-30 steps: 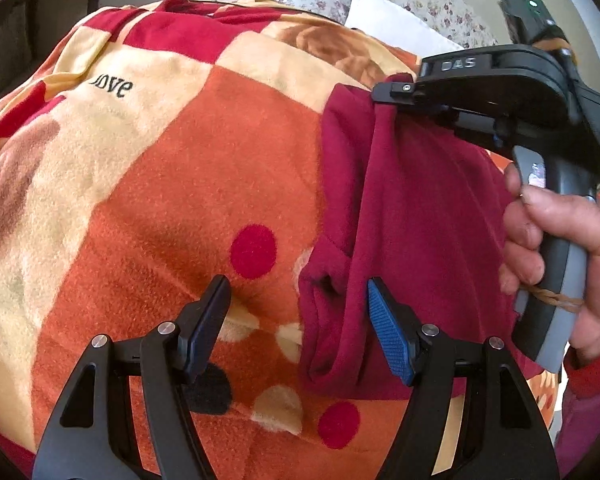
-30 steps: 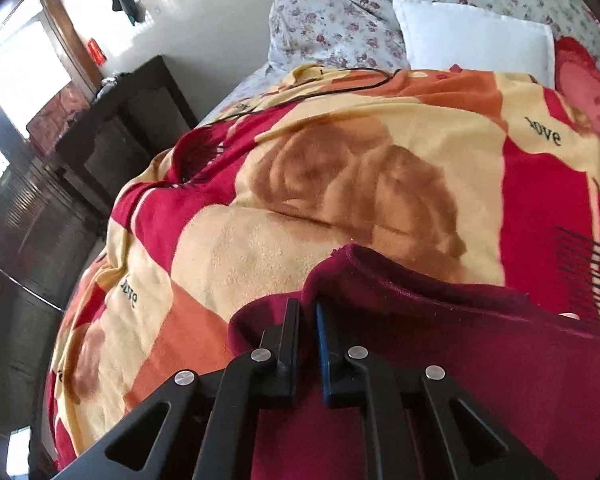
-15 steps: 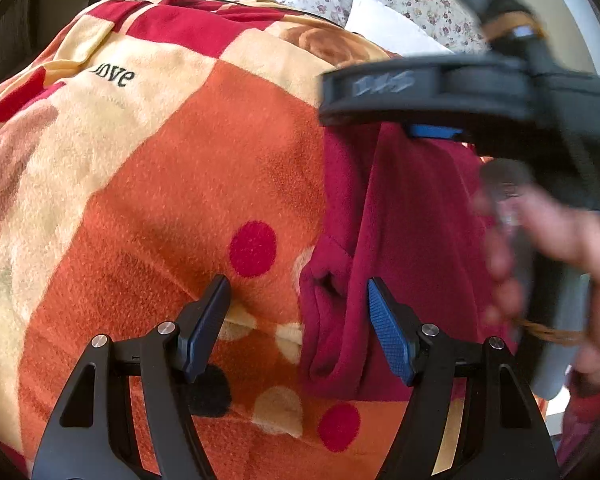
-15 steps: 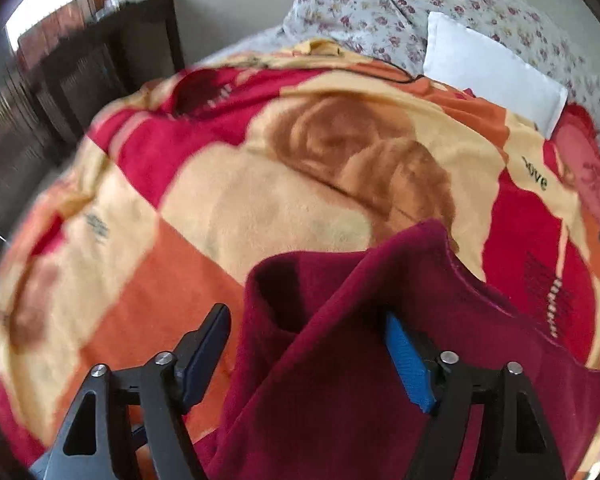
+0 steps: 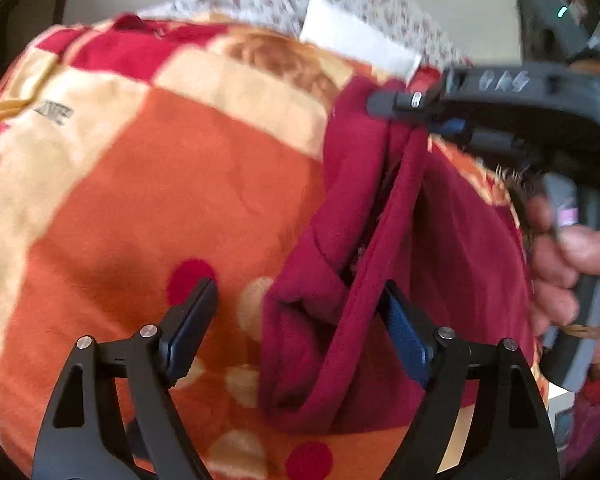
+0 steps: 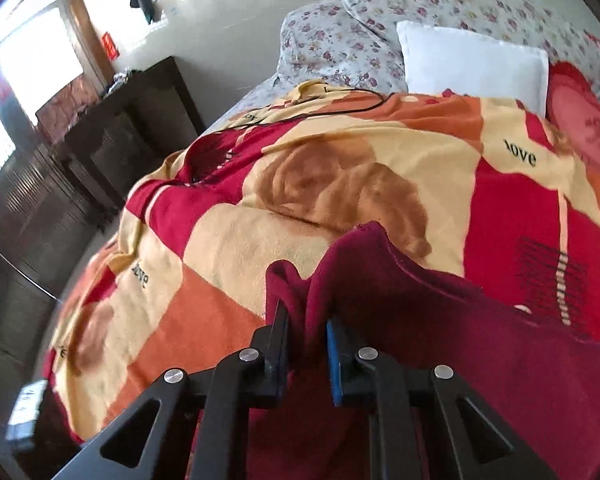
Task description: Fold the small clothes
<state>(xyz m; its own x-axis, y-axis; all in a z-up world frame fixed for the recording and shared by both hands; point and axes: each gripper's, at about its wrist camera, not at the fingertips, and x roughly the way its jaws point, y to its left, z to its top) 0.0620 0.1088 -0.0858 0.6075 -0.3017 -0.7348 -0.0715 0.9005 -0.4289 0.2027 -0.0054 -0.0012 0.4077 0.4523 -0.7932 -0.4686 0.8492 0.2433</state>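
Note:
A maroon garment (image 5: 452, 248) lies on the orange, cream and red blanket (image 5: 188, 184), bunched in folds at its near left corner. My left gripper (image 5: 298, 320) hangs over that near corner. Its jaws are opening, with the bunched fabric between them and neither pad pressing on it. My right gripper (image 5: 412, 108), held by a hand (image 5: 572, 264), is closing on the garment's far edge and pulls up a taut ridge. In the right wrist view a fold of the maroon garment (image 6: 440, 320) is pinched in the right gripper (image 6: 306, 340).
A white pillow (image 6: 472, 60) and floral bedding (image 6: 340, 40) lie at the head of the bed, with a red cushion (image 6: 588, 128) beside them. A black cable (image 6: 340, 108) crosses the blanket's far end. A dark cabinet (image 6: 132, 128) stands left of the bed.
The right gripper let go of the garment's far edge, opened wide, then closed on a fold of it again and lifted it. The left jaws spread a little wider.

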